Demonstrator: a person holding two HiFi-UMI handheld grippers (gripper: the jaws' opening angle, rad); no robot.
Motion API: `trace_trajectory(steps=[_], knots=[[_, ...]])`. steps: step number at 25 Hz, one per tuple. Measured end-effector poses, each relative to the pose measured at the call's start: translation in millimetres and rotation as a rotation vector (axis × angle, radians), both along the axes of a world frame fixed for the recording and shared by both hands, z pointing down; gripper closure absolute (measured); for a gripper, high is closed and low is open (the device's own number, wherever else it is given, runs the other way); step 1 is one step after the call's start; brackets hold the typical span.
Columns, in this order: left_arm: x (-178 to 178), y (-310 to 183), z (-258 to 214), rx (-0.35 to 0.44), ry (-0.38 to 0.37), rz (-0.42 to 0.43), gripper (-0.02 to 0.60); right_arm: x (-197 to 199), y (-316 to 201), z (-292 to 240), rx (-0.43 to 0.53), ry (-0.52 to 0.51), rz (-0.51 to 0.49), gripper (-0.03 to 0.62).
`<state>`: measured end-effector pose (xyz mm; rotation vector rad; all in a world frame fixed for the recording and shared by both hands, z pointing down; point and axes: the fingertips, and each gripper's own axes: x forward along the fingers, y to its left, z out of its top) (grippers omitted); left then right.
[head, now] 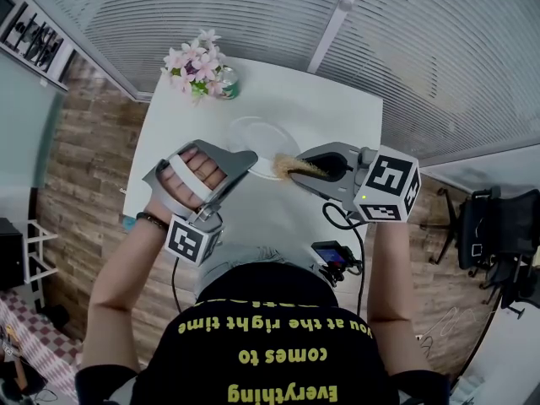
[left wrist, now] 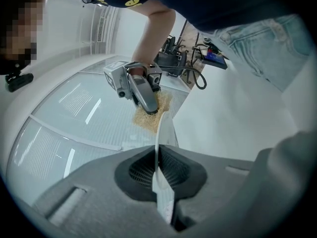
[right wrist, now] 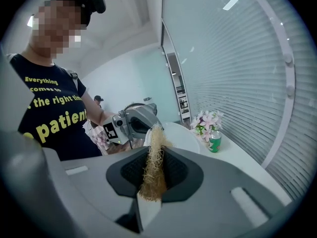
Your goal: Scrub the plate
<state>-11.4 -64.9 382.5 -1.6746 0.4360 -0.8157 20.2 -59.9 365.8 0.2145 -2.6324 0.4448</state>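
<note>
A person at a white table (head: 337, 116) held a white plate (head: 253, 135) on edge in the left gripper (left wrist: 159, 175); its jaws were clamped tight on the plate's near rim, the dark ribbed pads (left wrist: 141, 170) pressing both faces with no gap showing; the rest of the plate rose beyond the fingertips, seen edge-on in the left gripper view. The right gripper (right wrist: 154, 172) was clenched on a tuft of straw-coloured fibre scrubber (right wrist: 154, 162); the pads (right wrist: 176, 170) squeezed its lower half while the frayed upper end stuck out past the fingertips toward the plate. In the head view the scrubber's free end lay at the plate's right-hand rim, opposite the edge pinched by the left gripper; in the right gripper view it overlapped the plate's pale face, though actual contact could not be told. The two grippers faced one another over the middle of the table, close together. A bunch of pink flowers (head: 196, 62) and a green can (head: 229, 83) stood just beside each other at the table's far corner, well apart from the plate.
</note>
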Motion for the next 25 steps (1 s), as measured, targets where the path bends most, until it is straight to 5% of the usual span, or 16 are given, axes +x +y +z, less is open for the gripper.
trace_trajectory(steps=[18, 25], knots=[[1.1, 3.0, -11.0, 0.012, 0.019, 0.012, 0.572, 49.8, -55.7, 39.2, -0.028, 0.016, 0.266, 0.543], [0.4, 0.6, -14.0, 0.045, -0.003, 0.025, 0.572, 49.4, -50.9, 40.7, -0.039, 0.006, 0.254, 0.543]])
